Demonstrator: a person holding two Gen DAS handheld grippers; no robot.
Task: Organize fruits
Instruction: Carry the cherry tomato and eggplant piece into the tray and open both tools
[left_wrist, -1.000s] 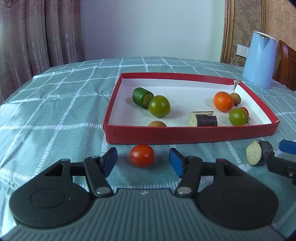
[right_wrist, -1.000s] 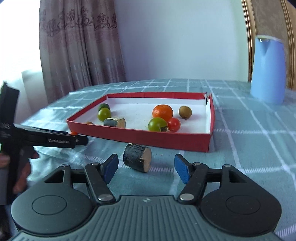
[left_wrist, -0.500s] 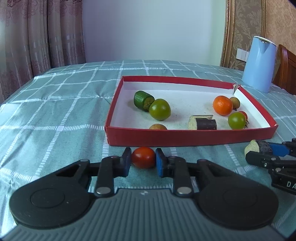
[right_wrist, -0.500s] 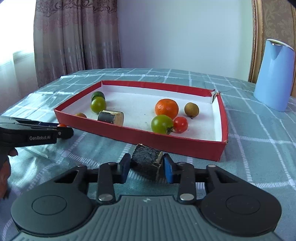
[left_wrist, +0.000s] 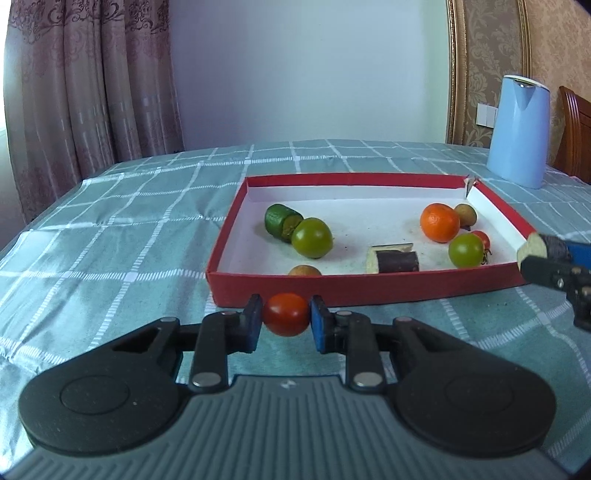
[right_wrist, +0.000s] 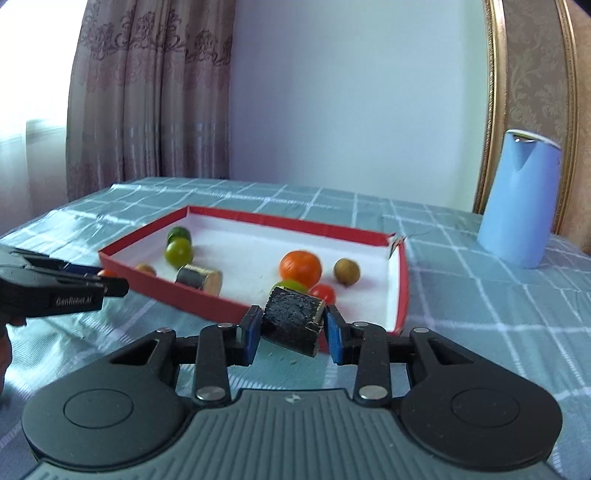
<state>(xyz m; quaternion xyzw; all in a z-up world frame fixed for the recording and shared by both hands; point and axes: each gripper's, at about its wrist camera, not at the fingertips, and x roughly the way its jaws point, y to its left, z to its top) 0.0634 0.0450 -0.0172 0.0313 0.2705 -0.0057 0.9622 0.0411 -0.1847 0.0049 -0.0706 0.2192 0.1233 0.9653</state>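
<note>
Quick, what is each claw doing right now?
Left claw: shut on the red tomato.
Right claw: shut on the dark eggplant chunk.

Showing two matching tools: left gripper (left_wrist: 286, 325) and right gripper (right_wrist: 291, 330), each with a ribbed grey body, two round black discs, black linkage arms, silver rivets and blue pads (left_wrist: 317, 326). Carrying a small white mark on the grey ribbing. Displaying white lettering on the black side, seemingly "GenRobot.AI", slightly blurred.

Daylight from left, fisheye warp, right view blurry.
</note>
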